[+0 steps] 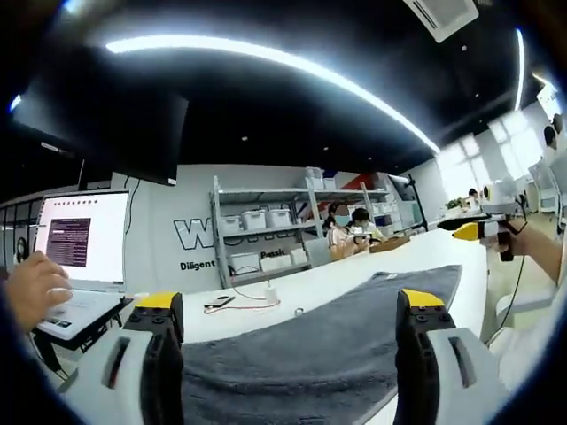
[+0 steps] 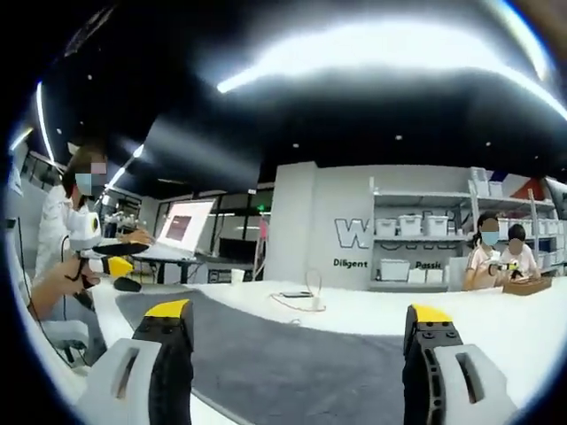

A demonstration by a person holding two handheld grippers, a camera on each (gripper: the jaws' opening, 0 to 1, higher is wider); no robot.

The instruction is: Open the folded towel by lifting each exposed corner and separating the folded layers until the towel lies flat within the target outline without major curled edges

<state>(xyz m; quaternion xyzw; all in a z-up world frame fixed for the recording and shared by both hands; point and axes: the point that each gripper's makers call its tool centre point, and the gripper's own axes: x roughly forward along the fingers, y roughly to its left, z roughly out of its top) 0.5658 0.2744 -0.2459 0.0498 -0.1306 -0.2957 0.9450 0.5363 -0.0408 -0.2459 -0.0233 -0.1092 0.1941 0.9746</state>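
towel: grey, spread on white table
L gripper: wide open, empty
R gripper: same
tip: pinch a corner's top layer only, lift low

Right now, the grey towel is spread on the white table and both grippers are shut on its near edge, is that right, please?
Not quite. The grey towel does lie on the white table, but each gripper's jaws stand open above it, holding nothing: left gripper in the left gripper view, right gripper in the right gripper view.

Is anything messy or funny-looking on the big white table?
Nothing stands out. The gray towel lies smooth on the white table, and a phone with a loose cable sits behind it.
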